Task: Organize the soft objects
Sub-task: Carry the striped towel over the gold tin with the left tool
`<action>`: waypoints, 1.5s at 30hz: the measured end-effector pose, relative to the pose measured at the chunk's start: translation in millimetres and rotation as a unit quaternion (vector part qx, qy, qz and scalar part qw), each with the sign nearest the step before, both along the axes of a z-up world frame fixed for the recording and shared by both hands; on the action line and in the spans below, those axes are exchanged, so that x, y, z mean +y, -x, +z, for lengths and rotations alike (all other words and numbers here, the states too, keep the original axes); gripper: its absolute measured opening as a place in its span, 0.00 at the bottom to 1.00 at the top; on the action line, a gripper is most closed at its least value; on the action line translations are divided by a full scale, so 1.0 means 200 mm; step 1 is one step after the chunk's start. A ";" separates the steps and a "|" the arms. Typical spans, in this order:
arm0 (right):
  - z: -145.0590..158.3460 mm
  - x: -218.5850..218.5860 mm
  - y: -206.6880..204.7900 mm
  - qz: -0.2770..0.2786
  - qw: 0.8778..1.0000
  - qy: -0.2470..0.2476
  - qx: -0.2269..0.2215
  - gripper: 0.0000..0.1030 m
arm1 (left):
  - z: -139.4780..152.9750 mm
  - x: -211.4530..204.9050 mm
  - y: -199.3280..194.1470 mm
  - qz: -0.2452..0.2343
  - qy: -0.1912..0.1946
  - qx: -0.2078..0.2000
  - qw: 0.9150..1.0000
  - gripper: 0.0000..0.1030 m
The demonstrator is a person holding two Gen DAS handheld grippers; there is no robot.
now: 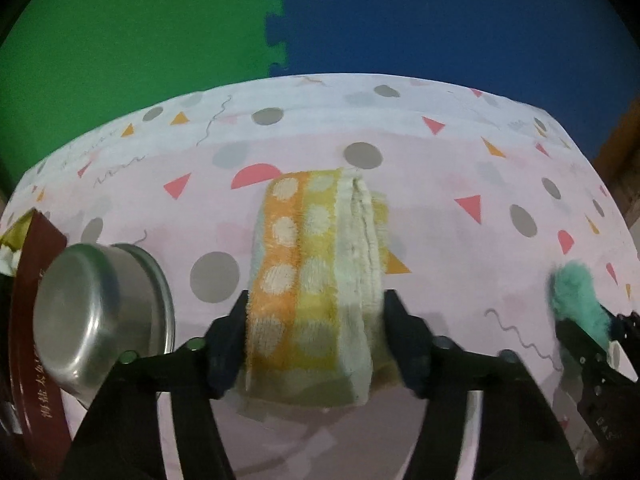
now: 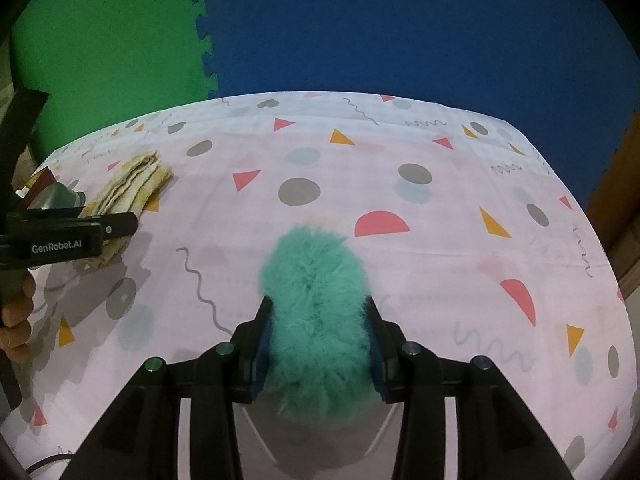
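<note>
A folded towel (image 1: 304, 240), orange and yellow with pale dots, stretches away from me on the patterned tablecloth (image 1: 440, 240). My left gripper (image 1: 316, 304) is shut on its near end, one pad pressing each long side. In the right wrist view the same towel (image 2: 132, 184) lies far left, with the left gripper's fingers (image 2: 116, 224) over it. A teal fluffy object (image 2: 316, 280) fills my right gripper (image 2: 318, 312), which is shut on it just above the cloth. In the left wrist view that fluffy object (image 1: 576, 296) shows at the right edge.
A steel bowl (image 1: 100, 312) lies tipped on its side left of the towel, against a dark red box (image 1: 36, 280). Green (image 1: 120, 40) and blue (image 1: 440, 20) foam mats cover the floor beyond the table's far edge. A person's hand (image 2: 16, 320) holds the left gripper.
</note>
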State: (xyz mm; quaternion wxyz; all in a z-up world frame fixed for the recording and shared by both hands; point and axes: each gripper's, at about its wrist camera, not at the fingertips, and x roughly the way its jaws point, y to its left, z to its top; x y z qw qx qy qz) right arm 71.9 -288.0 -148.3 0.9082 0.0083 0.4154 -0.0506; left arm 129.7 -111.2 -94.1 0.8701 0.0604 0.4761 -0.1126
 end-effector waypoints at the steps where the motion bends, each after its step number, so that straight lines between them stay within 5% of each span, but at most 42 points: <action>1: 0.00 0.00 0.00 0.000 1.000 0.000 0.000 0.41 | 0.01 -0.01 0.01 -0.003 -0.006 -0.004 1.000 0.44; 8: 0.00 0.00 0.00 0.000 1.000 -0.001 0.000 0.41 | 0.04 0.01 0.06 0.000 -0.001 0.004 1.000 0.32; 29: 0.00 0.00 0.00 0.000 1.000 0.001 0.001 0.41 | 0.28 0.10 0.29 0.004 -0.009 -0.040 0.999 0.32; 45: 0.01 0.00 0.00 0.000 1.000 0.001 0.002 0.41 | 0.51 0.40 0.42 0.035 0.012 -0.060 0.997 0.32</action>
